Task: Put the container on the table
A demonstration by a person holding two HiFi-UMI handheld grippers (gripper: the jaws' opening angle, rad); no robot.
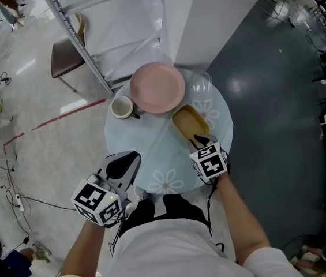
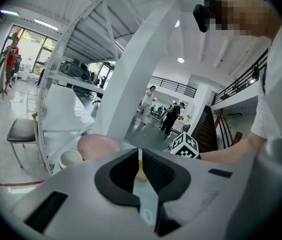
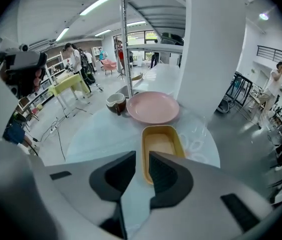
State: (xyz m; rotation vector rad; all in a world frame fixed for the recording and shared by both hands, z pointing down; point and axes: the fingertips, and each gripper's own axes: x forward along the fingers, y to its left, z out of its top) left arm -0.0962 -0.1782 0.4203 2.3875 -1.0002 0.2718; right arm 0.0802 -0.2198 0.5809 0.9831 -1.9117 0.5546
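On the glass table (image 1: 145, 149), the yellow container (image 1: 187, 121) is sitting beside the pink plate (image 1: 157, 87).
Your right gripper (image 1: 202, 139) is hiding its near end, jaws slightly parted, clamping nothing; your left gripper (image 1: 125, 157) is hanging almost closed, empty.

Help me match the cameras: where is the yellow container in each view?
Head view: yellow container just right of centre, ahead of the right gripper.
Left gripper view: apparently just a tan sliver between the jaws.
Right gripper view: centre, just beyond the jaws.
Shared landmark: pink plate.
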